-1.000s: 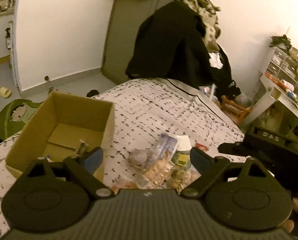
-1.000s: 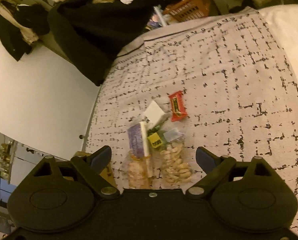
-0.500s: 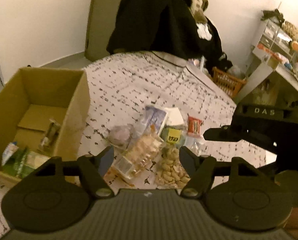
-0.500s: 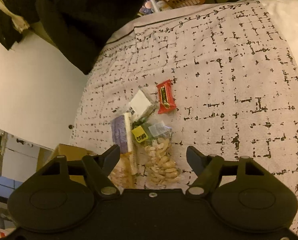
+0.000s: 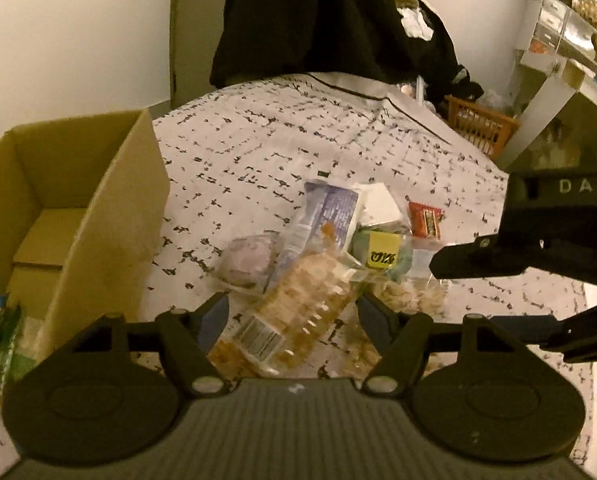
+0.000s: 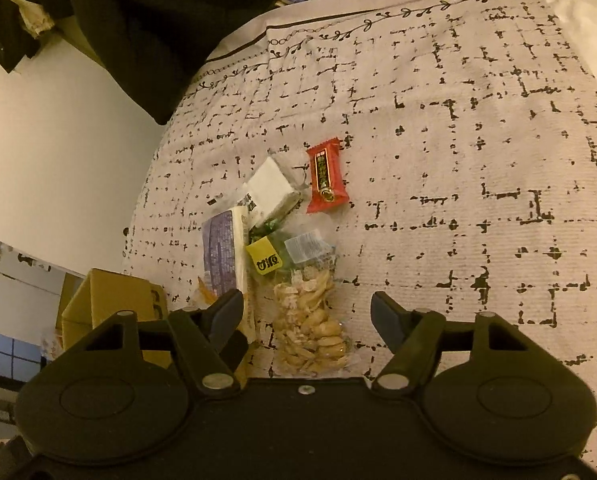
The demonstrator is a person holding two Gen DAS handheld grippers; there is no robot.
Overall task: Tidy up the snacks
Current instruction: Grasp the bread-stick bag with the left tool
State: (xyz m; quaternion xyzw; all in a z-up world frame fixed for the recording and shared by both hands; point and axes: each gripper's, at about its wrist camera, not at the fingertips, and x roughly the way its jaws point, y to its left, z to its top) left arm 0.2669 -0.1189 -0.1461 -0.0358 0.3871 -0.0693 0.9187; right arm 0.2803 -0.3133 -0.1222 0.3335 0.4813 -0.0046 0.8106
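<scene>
Left wrist view: left gripper spread wide and empty above a crinkly clear cracker pack in the snack heap mid-bed, cardboard box at the bed's left edge, right gripper reaching in from the right — slick film could slide off the pads, or both tools collide over one heap. Right wrist view: right gripper equally wide, holding nothing, over a lumpy clear nut bag; flat red bar and white carton lie beyond — a pinch may drag neighbours.
</scene>
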